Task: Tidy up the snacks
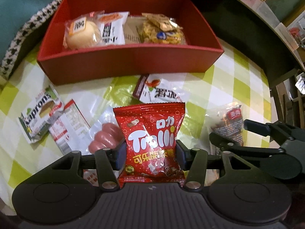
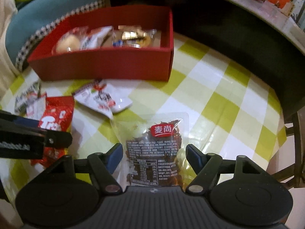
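My left gripper (image 1: 150, 152) is shut on a red Trolli gummy bag (image 1: 152, 133), held upright in front of the red box (image 1: 131, 61). The box holds a wrapped bun (image 1: 82, 34), a white packet (image 1: 112, 28) and a yellow snack pack (image 1: 164, 30). My right gripper (image 2: 154, 152) is open around a clear packet of dark red snack (image 2: 158, 148) that lies on the checked tablecloth (image 2: 219, 87); its pads stand apart from the packet. The Trolli bag also shows in the right wrist view (image 2: 55, 118), as does the red box (image 2: 106, 66).
On the cloth lie a Kaprons packet (image 1: 40, 114), a white and red packet (image 1: 66, 126), a pink sausage pack (image 1: 106, 135) and a white packet with a red logo (image 1: 162, 91). The table edge (image 1: 253, 53) curves at the right. A shelf (image 2: 266, 5) stands behind.
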`<state>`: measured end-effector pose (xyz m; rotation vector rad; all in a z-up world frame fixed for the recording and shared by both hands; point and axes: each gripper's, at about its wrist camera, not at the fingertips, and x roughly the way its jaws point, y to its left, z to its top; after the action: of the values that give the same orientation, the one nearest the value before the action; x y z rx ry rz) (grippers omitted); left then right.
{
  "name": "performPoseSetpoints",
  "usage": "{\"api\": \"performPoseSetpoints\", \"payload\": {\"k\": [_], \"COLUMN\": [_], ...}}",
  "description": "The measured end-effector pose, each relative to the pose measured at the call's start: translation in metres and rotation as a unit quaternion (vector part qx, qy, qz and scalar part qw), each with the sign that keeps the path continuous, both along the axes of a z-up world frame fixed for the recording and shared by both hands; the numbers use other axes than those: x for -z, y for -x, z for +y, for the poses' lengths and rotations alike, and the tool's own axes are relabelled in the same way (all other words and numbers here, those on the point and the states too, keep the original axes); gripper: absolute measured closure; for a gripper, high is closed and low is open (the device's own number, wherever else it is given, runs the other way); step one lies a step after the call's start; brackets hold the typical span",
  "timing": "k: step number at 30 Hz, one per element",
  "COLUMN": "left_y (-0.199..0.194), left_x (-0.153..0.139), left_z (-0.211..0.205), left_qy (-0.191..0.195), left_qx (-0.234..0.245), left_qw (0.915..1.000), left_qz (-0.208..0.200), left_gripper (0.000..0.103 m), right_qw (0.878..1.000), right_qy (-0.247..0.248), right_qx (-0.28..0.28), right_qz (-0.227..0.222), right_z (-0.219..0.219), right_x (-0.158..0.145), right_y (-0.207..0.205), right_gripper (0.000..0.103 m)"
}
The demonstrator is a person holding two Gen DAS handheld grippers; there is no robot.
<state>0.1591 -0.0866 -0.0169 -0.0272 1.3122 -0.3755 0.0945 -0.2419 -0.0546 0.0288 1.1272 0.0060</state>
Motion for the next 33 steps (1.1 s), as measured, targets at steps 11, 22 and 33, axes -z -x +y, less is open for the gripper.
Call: {"api": "performPoseSetpoints", "payload": {"k": [11,22,33], "left_y": [0.001,-0.004,-0.005], "left_x": [-0.009,-0.009,-0.004], "left_z": [0.005,0.015,0.019], "left_qy": [-0.005,-0.009,-0.006], "left_qx": [-0.012,-0.027,-0.028], "left_qw": [0.9994,0.9988,0.9992], "left_qz": [-0.031,-0.04,-0.029], "left_gripper": [0.043,0.043,0.043], "right_qw": [0.999,0.999,0.995], "right_qy": [-0.013,-0.032,-0.092], "right_qx": [0.006,0.01,0.001], "right_qz": [-0.047,-0.04,0.049], "right_z": [0.008,0.008,0.018], "right_x": [-0.028,-0.027,0.021], "right_y": [-0.003,-0.014,-0.041], "right_gripper": [0.025,0.053,0.024]}}
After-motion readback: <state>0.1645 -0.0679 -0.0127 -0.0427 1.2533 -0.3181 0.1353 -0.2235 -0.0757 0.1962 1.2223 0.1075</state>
